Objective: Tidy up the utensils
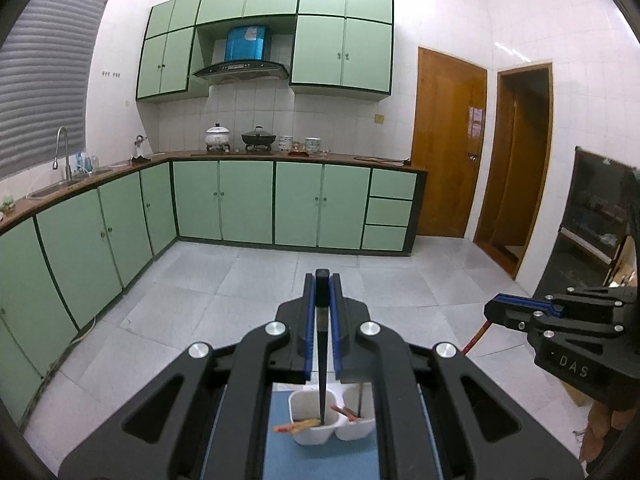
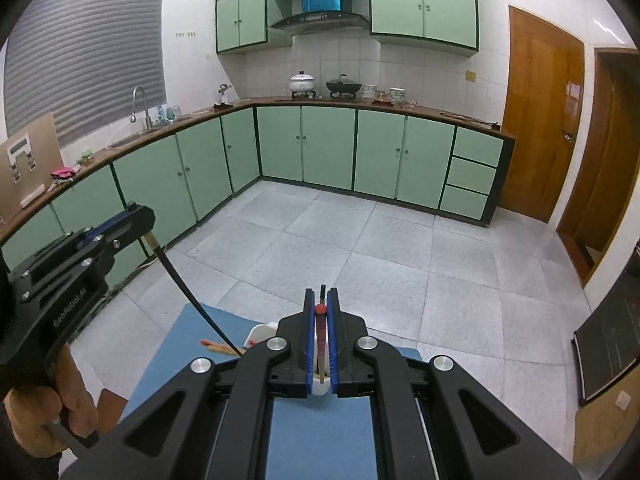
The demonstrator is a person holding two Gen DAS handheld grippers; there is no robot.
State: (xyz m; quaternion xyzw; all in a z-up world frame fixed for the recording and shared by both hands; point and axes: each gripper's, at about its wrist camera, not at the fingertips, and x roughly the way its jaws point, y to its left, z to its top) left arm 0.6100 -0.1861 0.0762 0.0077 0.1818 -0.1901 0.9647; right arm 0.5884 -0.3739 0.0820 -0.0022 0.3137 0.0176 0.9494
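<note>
My left gripper (image 1: 322,280) is shut on a black chopstick (image 1: 322,380) whose tip reaches down into the left compartment of a white two-compartment holder (image 1: 316,436). The holder stands on a blue mat (image 1: 320,462) and has orange-red utensils (image 1: 298,426) in it. My right gripper (image 2: 321,294) is shut on a reddish-brown chopstick (image 2: 320,344) with a red knob, held above the holder (image 2: 260,330). The left gripper (image 2: 132,220) with its black chopstick (image 2: 192,300) also shows in the right wrist view; the right gripper (image 1: 490,312) shows in the left wrist view.
The blue mat (image 2: 176,356) covers a small table over a grey tiled floor (image 2: 360,240). Green cabinets (image 1: 248,200) with a counter, sink (image 1: 60,152) and pots stand behind. Wooden doors (image 1: 448,140) are on the right, and a dark cabinet (image 1: 596,216) at the far right.
</note>
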